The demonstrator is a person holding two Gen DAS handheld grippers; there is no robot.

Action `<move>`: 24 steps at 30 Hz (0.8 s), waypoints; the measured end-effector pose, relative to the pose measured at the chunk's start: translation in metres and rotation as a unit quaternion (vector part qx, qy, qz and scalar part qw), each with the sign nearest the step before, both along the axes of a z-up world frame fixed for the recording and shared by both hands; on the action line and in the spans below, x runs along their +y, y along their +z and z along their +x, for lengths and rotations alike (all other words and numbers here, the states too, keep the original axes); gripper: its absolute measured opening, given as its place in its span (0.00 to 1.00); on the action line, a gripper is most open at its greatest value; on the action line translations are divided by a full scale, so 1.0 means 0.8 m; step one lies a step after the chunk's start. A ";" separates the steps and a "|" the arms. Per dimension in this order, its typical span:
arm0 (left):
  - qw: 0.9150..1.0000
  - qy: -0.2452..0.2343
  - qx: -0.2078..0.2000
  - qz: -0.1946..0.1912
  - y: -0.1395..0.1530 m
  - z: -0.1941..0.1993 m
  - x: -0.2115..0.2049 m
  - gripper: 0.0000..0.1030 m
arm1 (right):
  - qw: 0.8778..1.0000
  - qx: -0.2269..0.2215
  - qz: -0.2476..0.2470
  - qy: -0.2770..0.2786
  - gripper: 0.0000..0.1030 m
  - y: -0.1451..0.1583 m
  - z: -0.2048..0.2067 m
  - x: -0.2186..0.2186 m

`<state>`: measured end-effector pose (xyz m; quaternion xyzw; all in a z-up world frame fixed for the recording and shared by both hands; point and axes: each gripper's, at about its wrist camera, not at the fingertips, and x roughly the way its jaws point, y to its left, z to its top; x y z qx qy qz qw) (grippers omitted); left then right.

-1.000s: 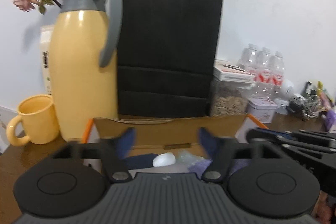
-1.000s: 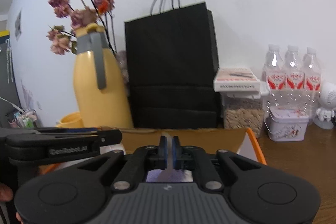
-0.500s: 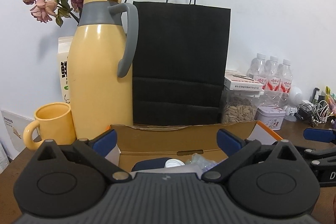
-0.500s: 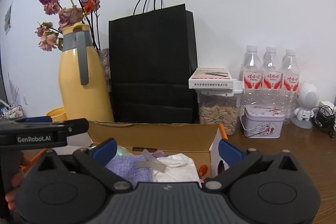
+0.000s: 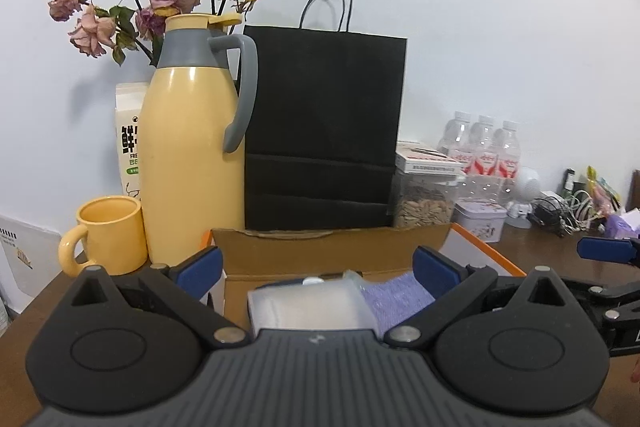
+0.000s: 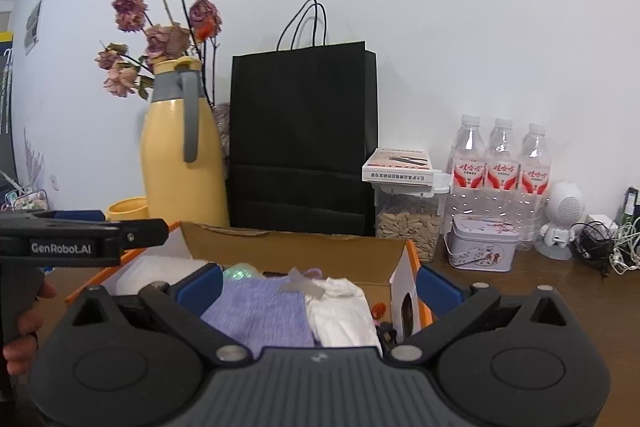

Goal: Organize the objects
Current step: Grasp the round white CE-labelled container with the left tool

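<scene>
An open cardboard box (image 6: 296, 251) with orange-edged flaps sits on the brown table; it also shows in the left wrist view (image 5: 332, 251). Inside lie a purple cloth (image 6: 260, 311), a white cloth (image 6: 340, 315), a strip of grey tape (image 6: 300, 285) and a clear plastic packet (image 5: 308, 307). My left gripper (image 5: 316, 267) is open and empty above the box's near left part. My right gripper (image 6: 320, 287) is open and empty above the cloths. The left gripper's body (image 6: 80, 239) shows at the left of the right wrist view.
Behind the box stand a yellow thermos jug (image 5: 188, 163), a yellow mug (image 5: 108, 235), a black paper bag (image 5: 324, 131), a jar of seeds (image 6: 408, 223), a small tin (image 6: 482, 247), three water bottles (image 6: 500, 171) and tangled cables (image 6: 604, 239).
My right gripper opened from shut. My left gripper opened wider. Both pulled back and up from the box, so more of the box contents and background shows.
</scene>
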<state>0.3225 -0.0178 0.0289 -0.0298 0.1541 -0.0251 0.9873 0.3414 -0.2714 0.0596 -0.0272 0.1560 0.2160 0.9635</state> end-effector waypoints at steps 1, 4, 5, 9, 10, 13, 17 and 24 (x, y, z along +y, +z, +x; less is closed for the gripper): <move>1.000 -0.002 0.001 0.001 -0.001 -0.007 0.000 1.00 | 1.000 0.001 -0.002 -0.001 1.00 -0.001 -0.007 -0.003; 1.000 -0.009 0.012 0.002 -0.008 -0.024 0.000 1.00 | 1.000 0.008 -0.013 -0.002 1.00 -0.011 -0.030 -0.011; 1.000 -0.012 0.019 0.004 -0.012 -0.030 -0.002 1.00 | 1.000 0.010 -0.015 -0.003 1.00 -0.015 -0.036 -0.015; 0.999 -0.027 0.042 0.017 -0.028 -0.055 -0.011 1.00 | 0.999 0.035 -0.017 -0.010 1.00 -0.040 -0.055 -0.024; 0.998 -0.027 0.046 0.020 -0.033 -0.061 -0.014 1.00 | 0.999 0.046 -0.018 -0.010 1.00 -0.048 -0.059 -0.027; 0.997 -0.034 0.064 0.023 -0.047 -0.075 -0.023 1.00 | 0.997 0.071 -0.035 -0.012 1.00 -0.068 -0.070 -0.035; 0.994 -0.038 0.094 0.032 -0.066 -0.083 -0.037 1.00 | 0.995 0.085 -0.042 -0.011 1.00 -0.080 -0.082 -0.045; 0.988 -0.051 0.140 0.046 -0.090 -0.082 -0.067 1.00 | 0.994 0.097 -0.046 -0.018 1.00 -0.085 -0.085 -0.070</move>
